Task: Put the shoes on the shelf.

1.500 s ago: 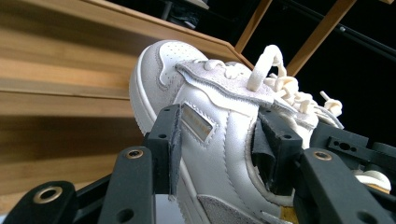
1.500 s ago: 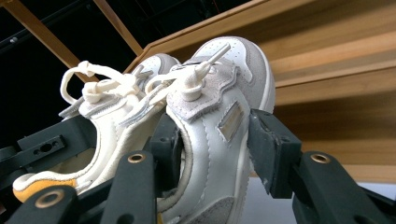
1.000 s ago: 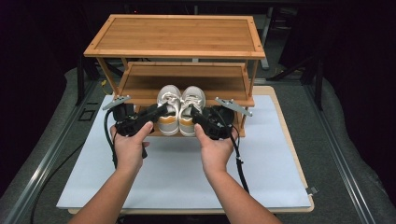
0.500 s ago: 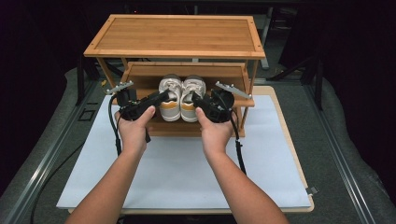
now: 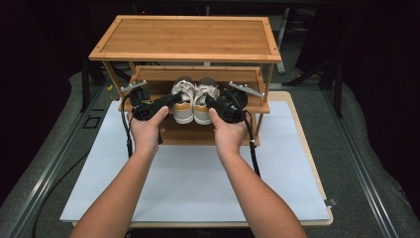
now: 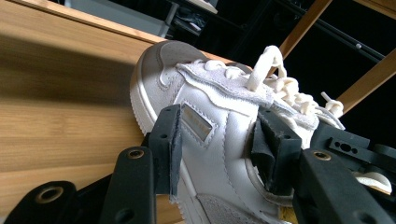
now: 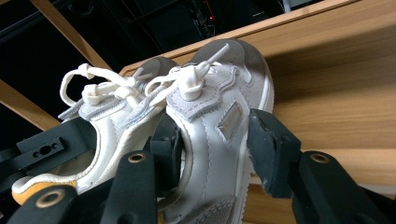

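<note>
Two white shoes (image 5: 193, 101) are carried side by side over the middle shelf (image 5: 148, 79) of the wooden rack, the left gripper (image 5: 171, 100) and the right gripper (image 5: 212, 101) each having its fingers clamped on one shoe's side wall, probably so the pair lands together.

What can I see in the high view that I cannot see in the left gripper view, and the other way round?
High view: the whole wooden rack, the white mat, both forearms, and the right gripper on the right shoe.

Left gripper view: up close, the left gripper with its jaws on both sides of the left shoe, and the laces.

Both: the shoes over a wooden shelf.
</note>
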The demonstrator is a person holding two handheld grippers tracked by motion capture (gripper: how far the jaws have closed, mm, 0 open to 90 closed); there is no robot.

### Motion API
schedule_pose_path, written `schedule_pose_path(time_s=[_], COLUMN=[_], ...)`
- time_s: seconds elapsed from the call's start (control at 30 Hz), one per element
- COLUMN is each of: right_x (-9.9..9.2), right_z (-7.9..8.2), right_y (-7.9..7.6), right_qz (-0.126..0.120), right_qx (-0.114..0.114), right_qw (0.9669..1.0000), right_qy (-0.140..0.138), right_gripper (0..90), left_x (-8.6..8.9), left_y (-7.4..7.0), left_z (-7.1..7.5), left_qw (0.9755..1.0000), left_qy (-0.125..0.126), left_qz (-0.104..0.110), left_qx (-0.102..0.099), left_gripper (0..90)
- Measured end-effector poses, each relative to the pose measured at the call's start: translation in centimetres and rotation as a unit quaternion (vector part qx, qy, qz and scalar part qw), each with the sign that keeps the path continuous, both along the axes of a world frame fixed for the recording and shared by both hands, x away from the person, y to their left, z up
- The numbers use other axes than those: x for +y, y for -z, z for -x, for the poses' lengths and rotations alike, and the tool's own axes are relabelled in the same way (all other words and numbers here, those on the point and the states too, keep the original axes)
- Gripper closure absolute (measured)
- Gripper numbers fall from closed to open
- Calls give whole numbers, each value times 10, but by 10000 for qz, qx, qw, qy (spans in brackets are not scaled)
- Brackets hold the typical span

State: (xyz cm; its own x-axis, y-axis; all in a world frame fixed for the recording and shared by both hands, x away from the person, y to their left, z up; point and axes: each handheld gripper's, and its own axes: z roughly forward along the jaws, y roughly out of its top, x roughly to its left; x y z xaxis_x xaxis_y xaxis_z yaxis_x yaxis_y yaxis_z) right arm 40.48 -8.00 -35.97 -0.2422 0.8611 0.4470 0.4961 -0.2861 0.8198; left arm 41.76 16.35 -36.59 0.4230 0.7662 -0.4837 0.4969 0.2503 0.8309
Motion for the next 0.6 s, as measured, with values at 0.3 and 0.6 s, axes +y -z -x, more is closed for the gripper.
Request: schedule_pose_path(time_s=[0.3,0.6], right_x=[1,-1], right_z=[-13,-20], right_y=[3,5], right_qz=[8,-110], right_qx=[44,164], right_qw=[10000,9998], right_qy=[40,47], right_gripper=[561,553], left_x=[-3,-2], left_y=[2,1], left_z=[-11,-18], left_qw=[9999,9996], left_qy=[-48,-33], left_qz=[-61,19], left_qx=[97,296], left_gripper=[556,551])
